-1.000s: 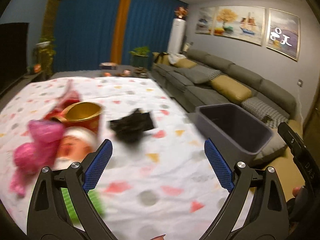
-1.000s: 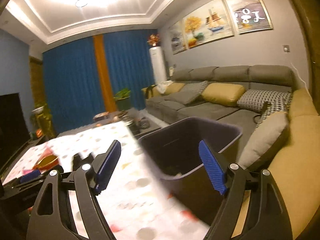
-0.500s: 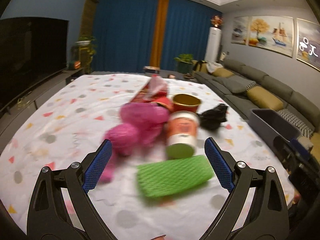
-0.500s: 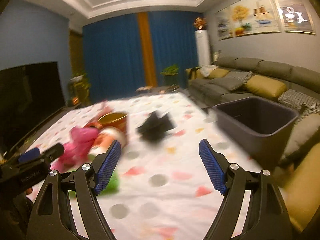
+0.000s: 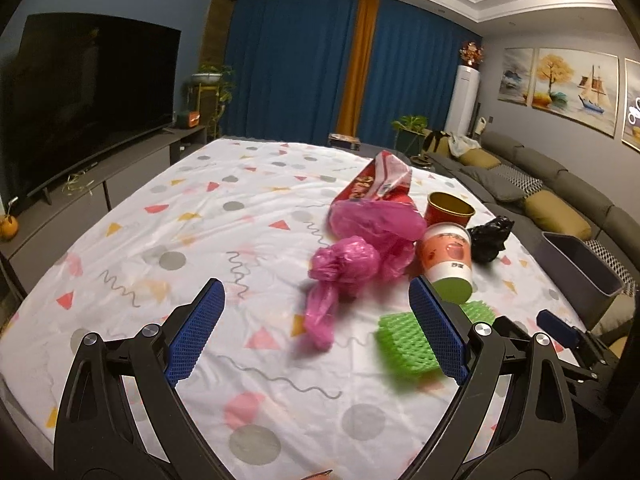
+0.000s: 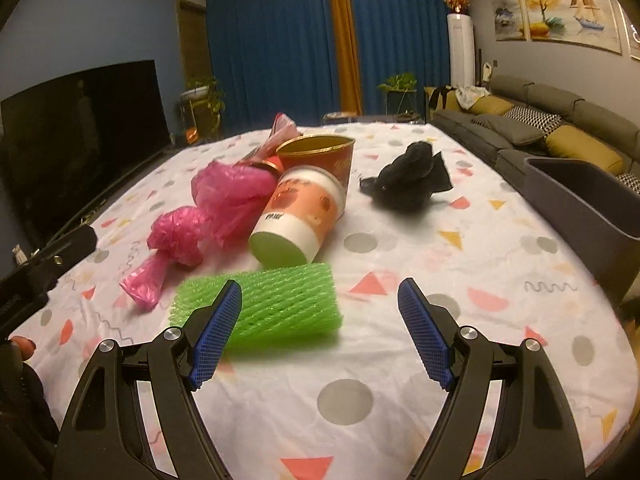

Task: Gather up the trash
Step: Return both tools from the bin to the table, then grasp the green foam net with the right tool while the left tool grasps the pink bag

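Trash lies on a table with a patterned white cloth (image 6: pixel 400 360): a green foam net (image 6: pixel 264 308), a pink plastic bag (image 6: pixel 208 212), an orange paper cup on its side (image 6: pixel 304 212), a red-gold tub (image 6: pixel 320 156), a black bag (image 6: pixel 408 180) and a red wrapper (image 5: pixel 380 180). The grey bin (image 6: pixel 592 208) stands at the table's right edge. My right gripper (image 6: pixel 320 332) is open and empty, just in front of the green net. My left gripper (image 5: pixel 316 332) is open and empty, in front of the pink bag (image 5: pixel 352 264); the green net (image 5: pixel 408 344) is beside its right finger.
A grey sofa with yellow cushions (image 6: pixel 560 128) runs behind the bin. A black TV (image 5: pixel 80 100) on a low cabinet is at the left. Blue curtains (image 5: pixel 300 60) and plants close the far end.
Both grippers have swung left, away from the bin and sofa, and now face the trash pile on the table. Both stay open.
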`<control>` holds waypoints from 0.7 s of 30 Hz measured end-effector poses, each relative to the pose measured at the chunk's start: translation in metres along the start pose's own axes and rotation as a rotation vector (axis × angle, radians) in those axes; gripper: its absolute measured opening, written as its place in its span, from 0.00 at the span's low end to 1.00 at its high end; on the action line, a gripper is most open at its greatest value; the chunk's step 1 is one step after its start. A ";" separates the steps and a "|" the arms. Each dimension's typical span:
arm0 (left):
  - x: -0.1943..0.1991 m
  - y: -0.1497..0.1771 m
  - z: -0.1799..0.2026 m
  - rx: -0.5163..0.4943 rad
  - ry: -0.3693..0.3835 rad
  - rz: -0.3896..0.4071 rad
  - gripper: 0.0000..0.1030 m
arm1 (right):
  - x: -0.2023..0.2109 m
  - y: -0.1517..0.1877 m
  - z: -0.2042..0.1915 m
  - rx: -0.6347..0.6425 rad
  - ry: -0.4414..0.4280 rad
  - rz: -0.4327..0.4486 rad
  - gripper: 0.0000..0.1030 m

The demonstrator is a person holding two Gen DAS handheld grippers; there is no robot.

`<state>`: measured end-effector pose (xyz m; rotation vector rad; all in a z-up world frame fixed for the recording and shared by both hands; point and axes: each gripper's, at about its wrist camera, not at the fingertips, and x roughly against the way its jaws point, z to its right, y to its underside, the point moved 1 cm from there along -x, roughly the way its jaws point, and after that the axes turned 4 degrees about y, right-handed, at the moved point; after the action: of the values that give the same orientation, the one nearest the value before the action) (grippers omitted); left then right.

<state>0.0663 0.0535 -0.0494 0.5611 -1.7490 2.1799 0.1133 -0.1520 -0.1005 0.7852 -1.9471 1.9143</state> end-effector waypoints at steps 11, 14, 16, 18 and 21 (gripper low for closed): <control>-0.009 -0.004 -0.009 -0.001 0.005 -0.017 0.89 | -0.023 -0.007 -0.006 0.022 0.003 -0.080 0.76; -0.013 -0.006 -0.009 -0.011 0.008 -0.025 0.89 | -0.030 -0.007 -0.006 0.021 -0.001 -0.115 0.76; -0.017 -0.009 -0.009 -0.017 0.018 -0.040 0.89 | -0.034 -0.006 -0.007 0.022 -0.004 -0.133 0.74; -0.022 -0.011 -0.008 -0.021 0.032 -0.050 0.89 | -0.037 -0.006 -0.007 0.022 -0.010 -0.151 0.72; -0.028 -0.013 -0.008 -0.022 0.036 -0.056 0.89 | -0.043 -0.004 -0.007 0.023 -0.017 -0.184 0.66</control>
<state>0.0960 0.0645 -0.0523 0.5557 -1.7164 2.1168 0.1494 -0.1375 -0.1209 0.9551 -1.7963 1.8299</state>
